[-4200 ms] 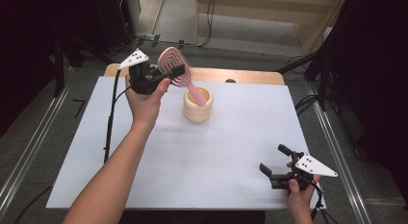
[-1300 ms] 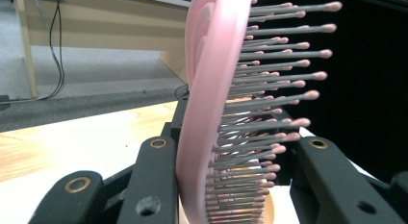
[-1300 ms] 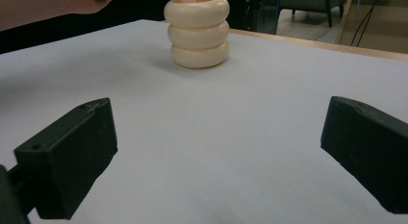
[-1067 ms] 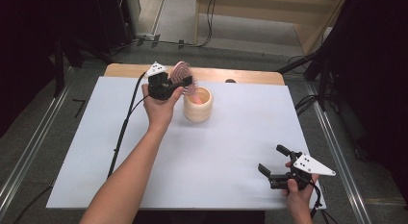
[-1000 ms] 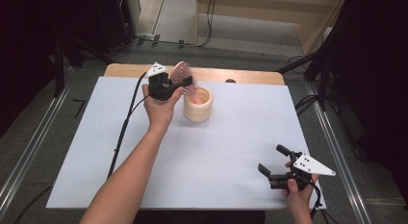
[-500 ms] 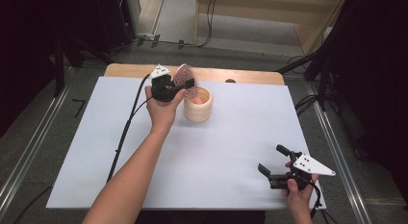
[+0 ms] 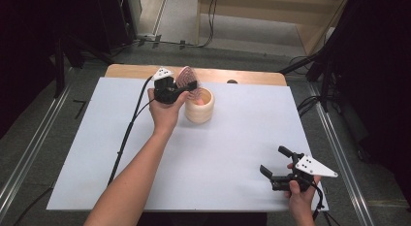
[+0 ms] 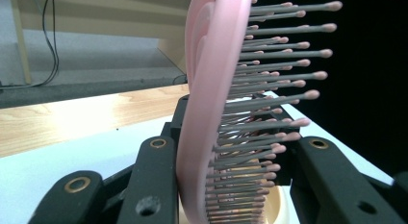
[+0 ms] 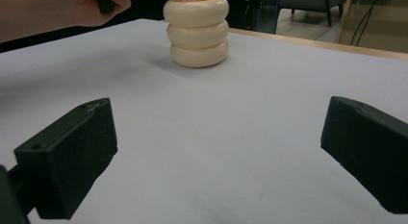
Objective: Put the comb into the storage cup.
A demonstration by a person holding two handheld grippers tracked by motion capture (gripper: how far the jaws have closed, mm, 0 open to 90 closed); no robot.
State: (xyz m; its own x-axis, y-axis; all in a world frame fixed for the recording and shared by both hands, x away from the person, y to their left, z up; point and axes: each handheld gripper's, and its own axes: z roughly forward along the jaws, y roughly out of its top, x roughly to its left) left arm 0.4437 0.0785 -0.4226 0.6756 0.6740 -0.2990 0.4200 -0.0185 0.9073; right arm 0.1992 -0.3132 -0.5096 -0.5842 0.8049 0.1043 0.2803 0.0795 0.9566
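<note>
While my left gripper [image 7: 190,87] clamps the pink hairbrush [image 8: 211,113] above the cream ribbed cup [image 7: 199,105], I judge lowering comes next, my right gripper [image 7: 277,164] gaping idle.

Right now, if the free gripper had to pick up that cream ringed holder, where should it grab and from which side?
Probably around the holder's ribbed wall, coming level from the right gripper's side: the grooves between rings seat jaws, and the brush occupies its mouth.
</note>
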